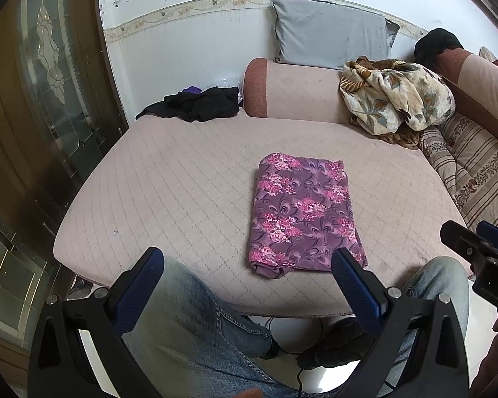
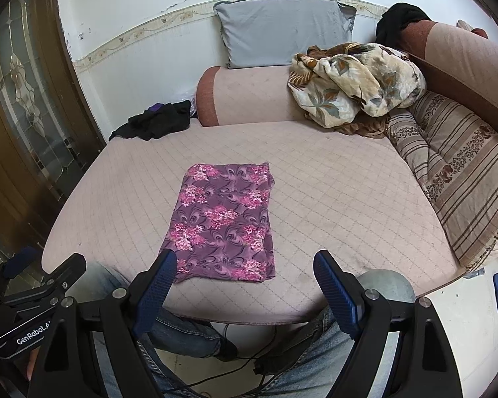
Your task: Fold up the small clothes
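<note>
Cloth: purple floral piece [image 1: 303,212] lies flat on the pink quilted seat [image 1: 169,192], near its front edge, just ahead of the knees.
Fold state: looks like a tidy layered rectangle; probably one fold or none left.
Long axis: runs front to back, a short end toward the person, the far end toward the bolster [image 1: 292,93].
Left gripper [image 1: 247,263]: fingers spread, empty, held off the cloth at its near edge.
Right gripper [image 2: 245,267]: fingers spread, empty, over the near edge too.
Risk: pinching only the top layer would peel the stack open.
Risk: dragging on the quilting could skew the edges.
Risk: near end could slip off the seat front.
</note>
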A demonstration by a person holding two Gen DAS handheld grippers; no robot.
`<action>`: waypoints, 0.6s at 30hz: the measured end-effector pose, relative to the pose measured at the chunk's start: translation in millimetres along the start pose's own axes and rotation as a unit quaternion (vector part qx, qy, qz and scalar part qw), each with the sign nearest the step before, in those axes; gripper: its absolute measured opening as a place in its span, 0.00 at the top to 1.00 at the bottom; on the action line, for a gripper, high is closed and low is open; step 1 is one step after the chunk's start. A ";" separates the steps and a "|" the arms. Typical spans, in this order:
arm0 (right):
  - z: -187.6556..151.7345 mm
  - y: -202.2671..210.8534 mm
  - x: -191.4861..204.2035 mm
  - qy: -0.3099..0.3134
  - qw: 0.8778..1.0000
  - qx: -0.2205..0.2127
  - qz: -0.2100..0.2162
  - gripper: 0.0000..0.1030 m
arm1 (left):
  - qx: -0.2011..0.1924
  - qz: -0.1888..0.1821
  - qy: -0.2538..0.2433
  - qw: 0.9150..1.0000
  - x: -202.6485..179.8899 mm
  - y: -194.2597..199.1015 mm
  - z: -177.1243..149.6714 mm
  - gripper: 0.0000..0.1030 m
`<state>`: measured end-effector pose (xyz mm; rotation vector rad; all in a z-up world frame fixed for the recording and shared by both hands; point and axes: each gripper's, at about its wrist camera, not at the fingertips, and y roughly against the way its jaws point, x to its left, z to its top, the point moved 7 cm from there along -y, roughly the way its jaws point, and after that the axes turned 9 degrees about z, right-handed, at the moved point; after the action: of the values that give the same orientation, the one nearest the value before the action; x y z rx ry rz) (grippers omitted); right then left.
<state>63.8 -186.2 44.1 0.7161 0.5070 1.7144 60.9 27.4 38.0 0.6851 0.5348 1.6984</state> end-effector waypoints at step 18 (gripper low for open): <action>-1.6 1.3 0.2 0.002 1.000 0.002 -0.007 0.15 | -0.001 -0.004 -0.001 1.000 -1.6 0.1 -6.0 0.03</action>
<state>61.7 -186.3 43.9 0.7111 0.5162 1.7032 56.9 25.8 33.5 0.6823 0.5340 1.6904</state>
